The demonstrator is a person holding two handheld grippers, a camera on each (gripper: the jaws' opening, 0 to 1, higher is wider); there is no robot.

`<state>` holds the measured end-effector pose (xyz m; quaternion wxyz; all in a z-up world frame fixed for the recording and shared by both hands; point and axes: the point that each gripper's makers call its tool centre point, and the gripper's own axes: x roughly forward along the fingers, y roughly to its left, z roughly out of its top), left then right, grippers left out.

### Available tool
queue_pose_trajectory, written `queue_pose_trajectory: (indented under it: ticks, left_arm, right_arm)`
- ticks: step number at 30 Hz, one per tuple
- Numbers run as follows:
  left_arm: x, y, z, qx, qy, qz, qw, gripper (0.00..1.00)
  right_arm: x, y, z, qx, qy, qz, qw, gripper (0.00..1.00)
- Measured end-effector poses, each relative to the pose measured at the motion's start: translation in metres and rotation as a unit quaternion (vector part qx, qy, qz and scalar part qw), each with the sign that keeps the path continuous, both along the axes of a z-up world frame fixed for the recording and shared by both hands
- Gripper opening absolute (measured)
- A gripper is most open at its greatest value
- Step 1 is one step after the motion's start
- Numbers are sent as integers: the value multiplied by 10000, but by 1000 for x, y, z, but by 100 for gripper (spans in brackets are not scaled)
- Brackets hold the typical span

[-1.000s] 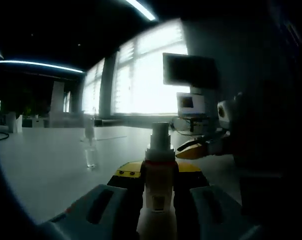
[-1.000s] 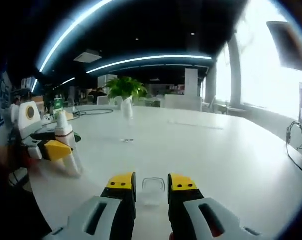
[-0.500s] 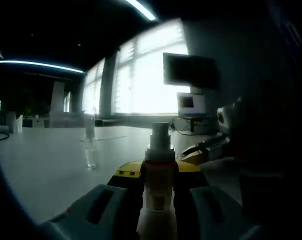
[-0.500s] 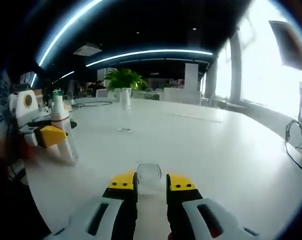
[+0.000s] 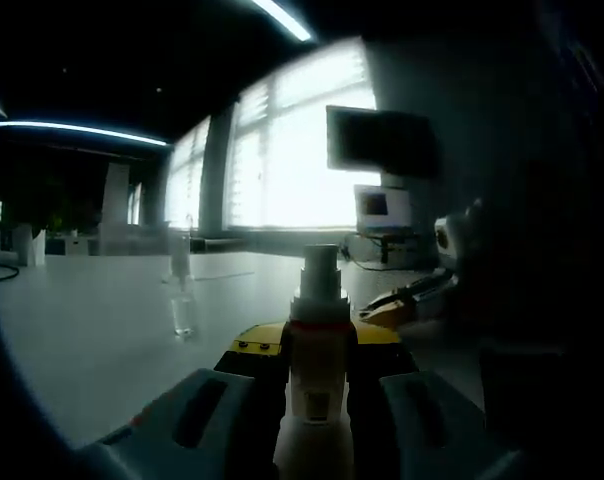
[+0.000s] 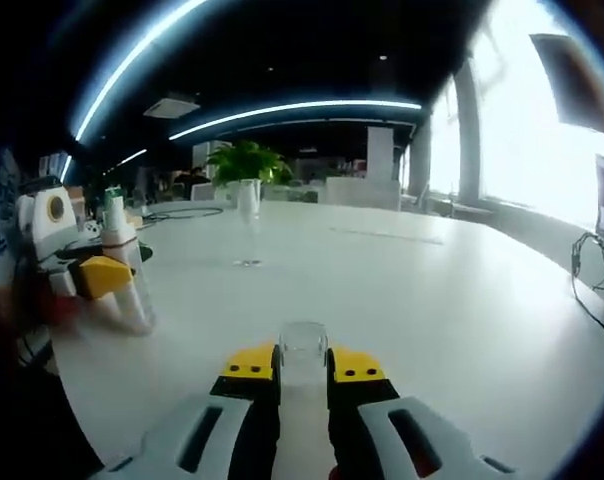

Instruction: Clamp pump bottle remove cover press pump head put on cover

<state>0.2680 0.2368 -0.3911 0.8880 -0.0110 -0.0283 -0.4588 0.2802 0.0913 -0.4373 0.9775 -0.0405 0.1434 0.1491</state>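
Observation:
A white pump bottle stands upright between my left gripper's yellow-tipped jaws, which are shut on its body. Its bare pump head rises above the jaws. A small clear cover sits pinched in my right gripper, just above the white table. In the left gripper view the right gripper hangs to the right of the bottle, apart from it. The right gripper view shows the left gripper at far left holding the pump bottle.
A clear glass vase stands on the table left of the bottle. A green plant in a glass vase stands mid-table. Monitors and cables lie at the window side. Bright windows run behind.
My right gripper's jaws have closed on the clear cover, which first sat loose between them, and lifted it slightly. The left gripper and bottle have stayed still.

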Motion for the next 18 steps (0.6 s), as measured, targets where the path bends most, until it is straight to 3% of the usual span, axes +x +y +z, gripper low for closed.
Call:
queue_pose_trajectory:
  ticks: [18]
  left_arm:
    - [-1,-1,1,2,-3,4,10000,13]
  right_arm:
    - [-1,5,35,142,-361,-49,9992,13]
